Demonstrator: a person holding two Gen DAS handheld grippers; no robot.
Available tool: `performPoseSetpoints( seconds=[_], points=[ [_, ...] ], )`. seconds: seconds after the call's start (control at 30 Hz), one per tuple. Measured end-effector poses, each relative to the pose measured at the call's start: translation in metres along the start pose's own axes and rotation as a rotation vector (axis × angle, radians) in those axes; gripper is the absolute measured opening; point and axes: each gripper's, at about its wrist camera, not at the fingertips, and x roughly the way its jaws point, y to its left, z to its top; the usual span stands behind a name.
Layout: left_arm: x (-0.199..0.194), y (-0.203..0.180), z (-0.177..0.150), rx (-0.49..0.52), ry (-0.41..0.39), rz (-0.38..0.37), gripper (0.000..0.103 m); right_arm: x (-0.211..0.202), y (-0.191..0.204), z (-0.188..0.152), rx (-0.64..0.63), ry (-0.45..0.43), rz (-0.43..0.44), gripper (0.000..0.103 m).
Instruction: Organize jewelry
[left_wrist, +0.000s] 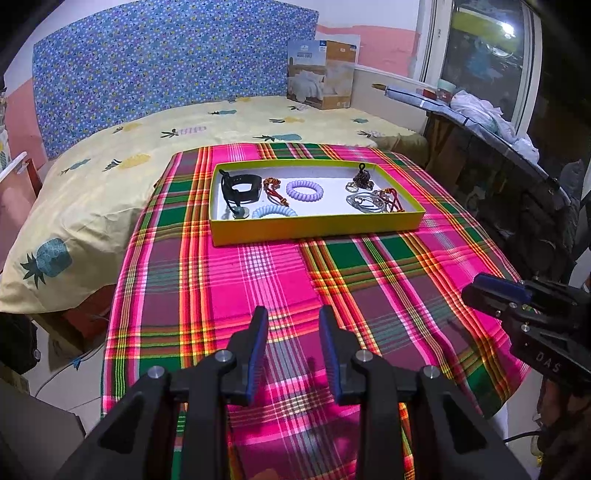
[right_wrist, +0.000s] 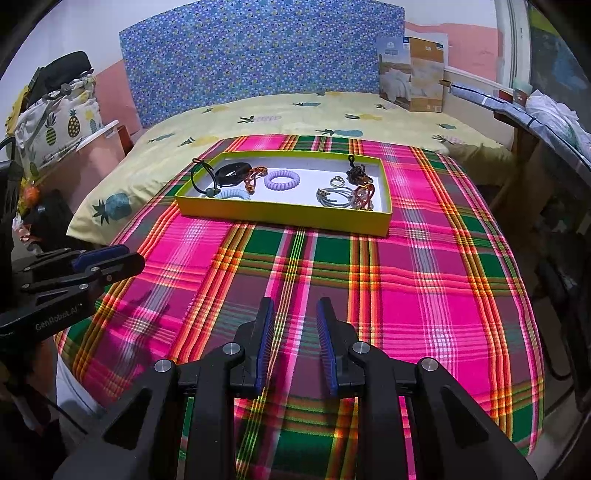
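A shallow yellow-green box (left_wrist: 317, 227) (right_wrist: 280, 214) with a white floor stands at the far side of the plaid-covered table. It holds jewelry: a black watch band (left_wrist: 240, 188) (right_wrist: 231, 173), a purple coil tie (left_wrist: 305, 189) (right_wrist: 282, 180), a light-blue coil tie (left_wrist: 274, 212) (right_wrist: 234, 194), red-orange cords (left_wrist: 275, 190), grey rings (left_wrist: 364, 203) (right_wrist: 334, 197) and a dark charm (left_wrist: 362, 177) (right_wrist: 356, 173). My left gripper (left_wrist: 293, 314) and right gripper (right_wrist: 295, 304) hover open and empty over the table's near part, well short of the box.
The table carries a pink, green and orange plaid cloth (left_wrist: 280, 280) (right_wrist: 406, 280). Behind it is a bed with a pineapple sheet (left_wrist: 110, 173) and a blue headboard (right_wrist: 258, 51). A cardboard package (left_wrist: 321, 74) stands at the back. A cluttered ledge (left_wrist: 480, 118) runs along the right.
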Motion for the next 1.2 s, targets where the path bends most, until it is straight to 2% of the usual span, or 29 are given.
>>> performPoseSetpoints(
  seconds=[1.2],
  points=[
    [0.0012,-0.0063,-0.0028,0.014,0.010,0.022,0.030,0.0023,0.0002,-0.0006,-0.002,0.002,0.000,0.024]
  ],
)
